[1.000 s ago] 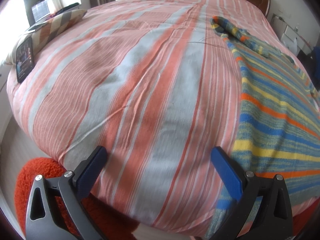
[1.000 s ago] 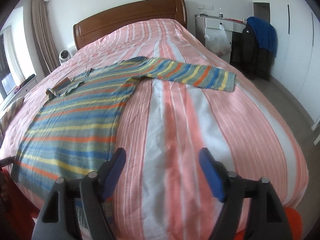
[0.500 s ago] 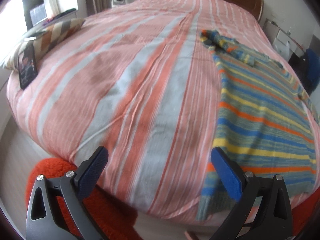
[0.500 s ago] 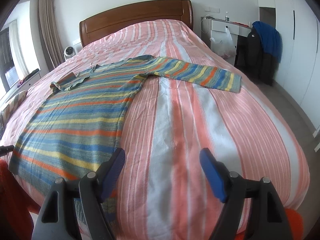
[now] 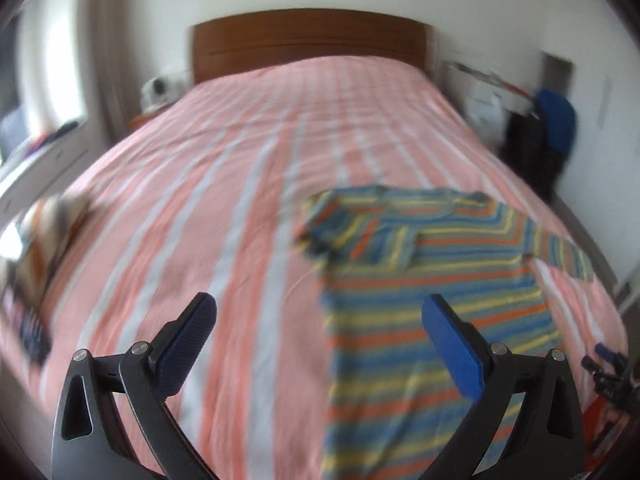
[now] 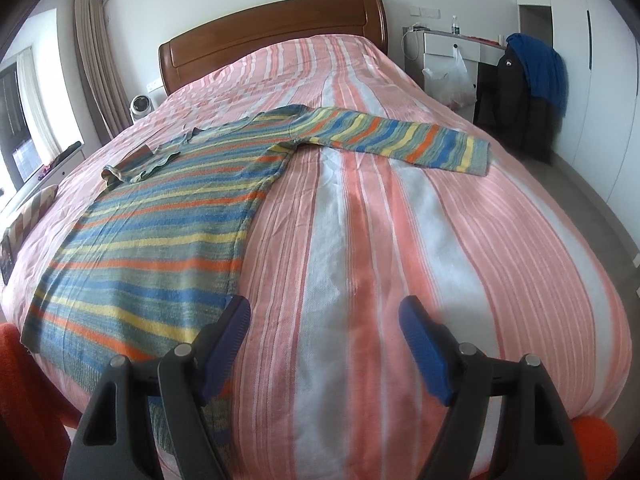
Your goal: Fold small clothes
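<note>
A striped sweater (image 6: 160, 224) in blue, yellow, orange and green lies flat on the bed, hem at the foot edge. One sleeve (image 6: 396, 138) stretches out to the right; the other is folded across the chest (image 5: 360, 236). The sweater also shows in the blurred left wrist view (image 5: 420, 312). My left gripper (image 5: 316, 334) is open and empty above the foot of the bed, its right finger over the sweater's lower body. My right gripper (image 6: 324, 340) is open and empty, just right of the sweater's hem corner.
The bed (image 6: 440, 240) has a pink and white striped cover and a wooden headboard (image 6: 272, 32). A pillow (image 5: 44, 232) and a dark device lie at the left edge. A desk, a bag and hanging jackets (image 6: 528, 80) stand at the right. Orange rug (image 6: 24, 392) below.
The left gripper has swung right and tilted up, bringing the whole sweater and headboard into its view. The right gripper has drawn back and risen slightly. Both stay open.
</note>
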